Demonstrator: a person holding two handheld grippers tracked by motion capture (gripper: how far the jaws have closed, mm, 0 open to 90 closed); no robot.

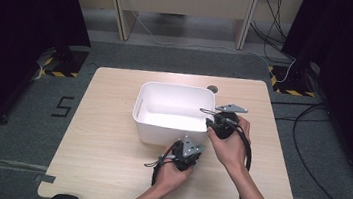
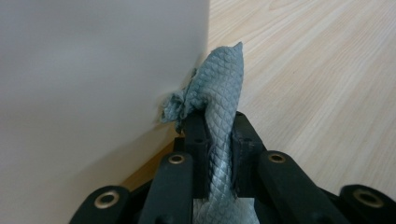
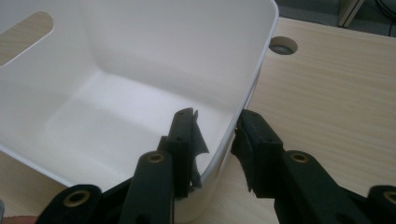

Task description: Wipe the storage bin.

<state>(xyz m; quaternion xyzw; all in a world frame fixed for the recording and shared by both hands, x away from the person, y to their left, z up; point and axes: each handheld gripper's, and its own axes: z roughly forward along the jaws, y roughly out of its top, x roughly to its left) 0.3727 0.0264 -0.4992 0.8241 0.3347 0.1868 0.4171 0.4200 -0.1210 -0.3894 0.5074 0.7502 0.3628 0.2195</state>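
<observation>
A white plastic bin (image 1: 160,135) stands in the middle of the wooden table (image 1: 106,121). My left gripper (image 1: 185,143) is at the bin's near outer wall, toward its right corner. In the left gripper view my left gripper (image 2: 219,122) is shut on a grey-blue textured cloth (image 2: 222,79), whose free end touches the bin wall (image 2: 93,70). My right gripper (image 1: 211,118) sits at the bin's right wall. Seen from the right gripper view, my right gripper (image 3: 215,119) is open and straddles that wall (image 3: 163,46), one jaw inside the bin and one outside.
A round cable hole (image 1: 212,88) lies in the table just behind the bin's far right corner (image 3: 283,45). Bare tabletop stretches left of the bin. Cables trail over the grey floor at the right (image 1: 310,145). The bin's inside holds nothing.
</observation>
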